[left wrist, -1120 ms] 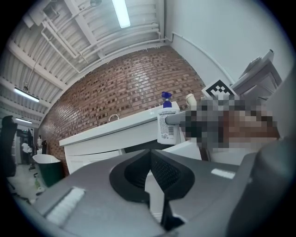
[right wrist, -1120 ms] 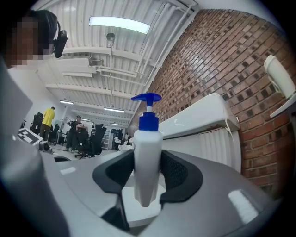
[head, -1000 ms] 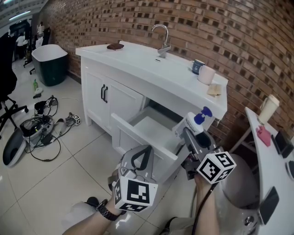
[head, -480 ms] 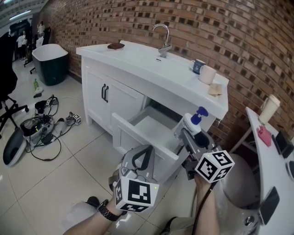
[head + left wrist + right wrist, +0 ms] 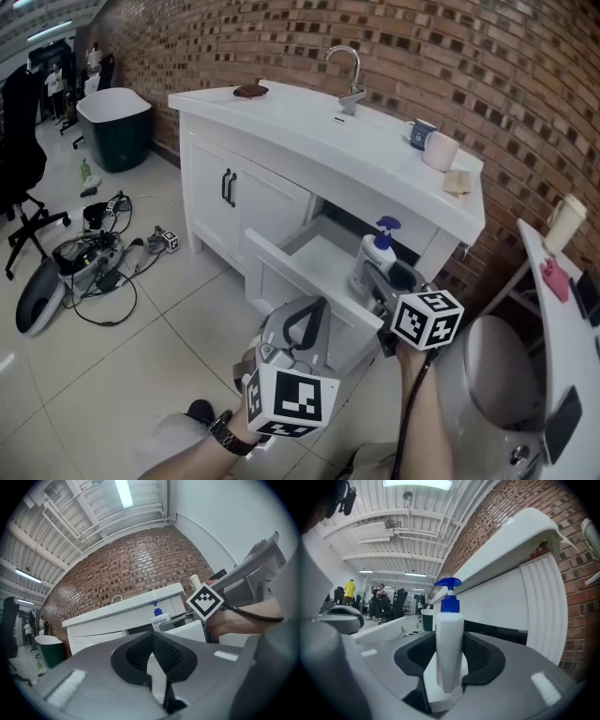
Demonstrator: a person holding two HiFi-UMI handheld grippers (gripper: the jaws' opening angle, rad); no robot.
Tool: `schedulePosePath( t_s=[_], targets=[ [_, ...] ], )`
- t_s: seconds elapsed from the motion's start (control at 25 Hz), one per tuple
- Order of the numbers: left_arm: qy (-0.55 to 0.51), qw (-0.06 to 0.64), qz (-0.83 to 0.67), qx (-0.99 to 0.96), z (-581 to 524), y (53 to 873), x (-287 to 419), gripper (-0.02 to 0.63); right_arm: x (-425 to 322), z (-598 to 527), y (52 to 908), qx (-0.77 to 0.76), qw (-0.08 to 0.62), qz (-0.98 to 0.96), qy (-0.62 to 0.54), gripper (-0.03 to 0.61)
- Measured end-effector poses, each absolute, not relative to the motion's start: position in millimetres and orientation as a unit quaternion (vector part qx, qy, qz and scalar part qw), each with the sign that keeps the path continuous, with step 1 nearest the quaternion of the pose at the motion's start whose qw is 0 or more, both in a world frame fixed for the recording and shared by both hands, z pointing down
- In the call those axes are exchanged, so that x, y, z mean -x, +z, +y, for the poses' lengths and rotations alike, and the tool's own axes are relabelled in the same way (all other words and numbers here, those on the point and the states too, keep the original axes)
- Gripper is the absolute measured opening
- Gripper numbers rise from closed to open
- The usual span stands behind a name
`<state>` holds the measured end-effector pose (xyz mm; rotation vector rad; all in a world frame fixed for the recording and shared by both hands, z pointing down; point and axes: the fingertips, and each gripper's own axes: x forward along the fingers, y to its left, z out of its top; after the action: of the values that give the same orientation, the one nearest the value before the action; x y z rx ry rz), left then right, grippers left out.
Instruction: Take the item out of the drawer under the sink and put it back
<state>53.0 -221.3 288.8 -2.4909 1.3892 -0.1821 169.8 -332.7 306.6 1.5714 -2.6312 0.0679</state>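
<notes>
The right hand-held gripper (image 5: 371, 275) is grasping a white plastic bottle with a blue pump top (image 5: 376, 253), its two jaws pressing against the bottle's sides. The bottle is standing upright in the jaws, over the right end of the open white drawer (image 5: 273, 277), which is sticking out of the white sink cabinet (image 5: 246, 202). I cannot tell whether the bottle's base is touching the drawer. The left hand-held gripper (image 5: 302, 322) is hanging lower, just in front of the drawer's front panel, its jaws clenched together with nothing between them. On the white table (image 5: 300, 122) above the drawer, a chrome tap (image 5: 349, 71) is rising near the middle, and a dark blue mug (image 5: 422, 134) and a white cup (image 5: 441, 151) are sitting side by side near the right end
</notes>
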Motion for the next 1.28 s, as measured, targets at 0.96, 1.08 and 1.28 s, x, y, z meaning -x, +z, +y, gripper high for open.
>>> schedulePosePath(
  t_s=[0.96,1.08,1.28],
  targets=[
    [-0.098,0.162,0.448,0.873,-214.9,306.2,-72.3,0.018,-169.2,-297.5,317.4,-0.503,0.074,-0.861,0.007,0.176],
    [-0.100,0.163,0.447,0.874,-215.6,307.0,-75.5,0.018,-168.7,-297.0,317.4,-0.503,0.080,-0.860,0.002,0.178],
    [-0.100,0.165,0.445,0.874,-216.2,305.2,-79.0,0.018,-168.9,-293.9,312.4,-0.508,0.086,-0.857,-0.017,0.221]
  ],
)
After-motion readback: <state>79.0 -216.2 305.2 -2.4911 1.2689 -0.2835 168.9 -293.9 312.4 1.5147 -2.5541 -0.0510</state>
